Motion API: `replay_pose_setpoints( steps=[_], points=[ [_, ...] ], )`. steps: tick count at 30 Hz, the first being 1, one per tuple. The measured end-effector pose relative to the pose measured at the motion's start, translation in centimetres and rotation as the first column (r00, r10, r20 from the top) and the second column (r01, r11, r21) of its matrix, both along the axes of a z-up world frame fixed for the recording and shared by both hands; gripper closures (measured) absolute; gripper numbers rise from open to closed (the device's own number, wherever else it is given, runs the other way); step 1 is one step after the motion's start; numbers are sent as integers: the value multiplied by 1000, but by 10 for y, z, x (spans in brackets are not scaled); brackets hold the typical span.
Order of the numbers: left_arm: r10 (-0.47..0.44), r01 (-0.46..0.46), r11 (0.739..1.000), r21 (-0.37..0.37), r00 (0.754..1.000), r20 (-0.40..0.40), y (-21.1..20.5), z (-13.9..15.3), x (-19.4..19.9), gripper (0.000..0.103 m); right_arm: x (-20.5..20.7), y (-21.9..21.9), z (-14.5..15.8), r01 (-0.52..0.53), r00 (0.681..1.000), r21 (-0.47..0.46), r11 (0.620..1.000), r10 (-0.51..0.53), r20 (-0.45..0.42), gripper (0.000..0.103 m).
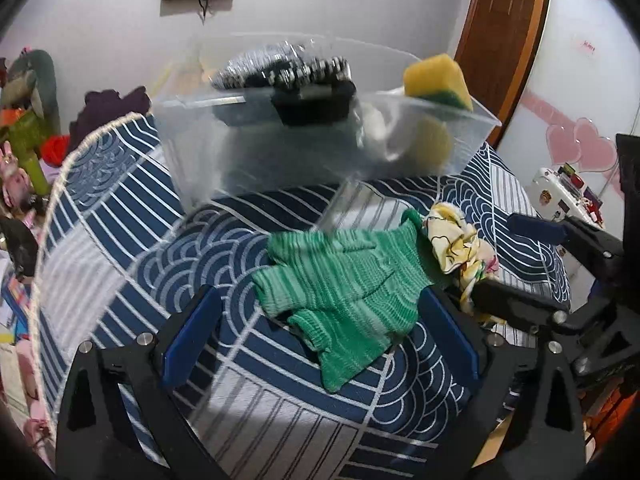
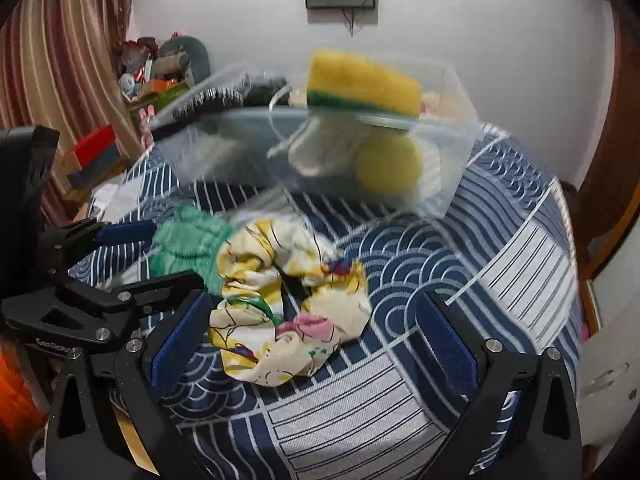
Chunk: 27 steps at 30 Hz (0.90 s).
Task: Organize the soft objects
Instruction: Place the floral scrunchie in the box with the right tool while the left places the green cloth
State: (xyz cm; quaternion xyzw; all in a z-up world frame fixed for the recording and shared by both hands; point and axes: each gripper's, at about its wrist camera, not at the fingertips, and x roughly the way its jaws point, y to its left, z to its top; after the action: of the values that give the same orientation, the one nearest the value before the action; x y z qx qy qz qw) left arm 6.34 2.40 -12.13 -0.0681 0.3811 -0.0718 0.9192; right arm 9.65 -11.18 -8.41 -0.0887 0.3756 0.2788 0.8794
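Low in the left wrist view, the left gripper (image 1: 320,336) gapes wide and empty around a green knitted glove (image 1: 344,292). The right gripper (image 2: 316,344), equally wide and empty, frames a floral cloth (image 2: 280,304). A yellow sponge (image 2: 362,82) apparently perches on the clear bin (image 1: 452,160) at upper centre.

My right tongs (image 2: 316,344) stand wide apart over the bed (image 2: 500,264), holding nothing. Between their blue pads (image 2: 180,340) lies a crumpled yellow-and-white patterned cloth (image 2: 280,304). Just left of it and farther off sits a green knitted piece (image 2: 188,244), touching the cloth's edge. My left tongs (image 2: 120,236) reach in from the left beside that green piece. At the far side stands a clear plastic bin (image 2: 444,184), with a yellow-and-green sponge (image 2: 362,84) on its rim and a yellow ball (image 2: 388,166) inside.
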Motion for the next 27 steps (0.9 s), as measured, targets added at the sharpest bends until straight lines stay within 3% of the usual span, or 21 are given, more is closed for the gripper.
replay_pose_setpoints(
  steps=[1,3,7,10,11,12,14,20,27],
  points=[
    [4,-4,1000,-2,1000,3,0,-2,1,3,2,-1,-3,-4,1000,15,1000,4,-24,7],
    [8,-8,1000,-10,1000,16,0,-4,0,9,9,-1,-8,-10,998,27,1000,12,-68,22],
    [-29,30,999,-20,999,39,-4,-3,-5,29,6,0,-6,-1,999,14,1000,2,-38,44],
    [-48,49,999,-8,997,52,-10,-3,-9,55,3,-2,-4,-6,1000,21,1000,7,-27,66],
    [-70,71,997,-20,996,57,-12,-3,-10,69,1,-3,-4,-5,1000,25,1000,6,-25,73],
    [-99,101,994,-41,993,61,-13,-2,-13,76,1,-4,-3,-3,1000,33,999,4,-23,78],
    [-103,106,994,-28,992,76,-15,0,-16,80,-1,-9,-1,8,1000,33,999,-7,-6,84],
    [-101,97,995,38,983,152,-24,19,-33,84,-8,-21,18,47,995,56,997,-52,81,85],
    [-67,58,998,40,962,266,-18,57,-49,84,-16,-30,48,55,981,106,993,-73,179,85]
  ],
)
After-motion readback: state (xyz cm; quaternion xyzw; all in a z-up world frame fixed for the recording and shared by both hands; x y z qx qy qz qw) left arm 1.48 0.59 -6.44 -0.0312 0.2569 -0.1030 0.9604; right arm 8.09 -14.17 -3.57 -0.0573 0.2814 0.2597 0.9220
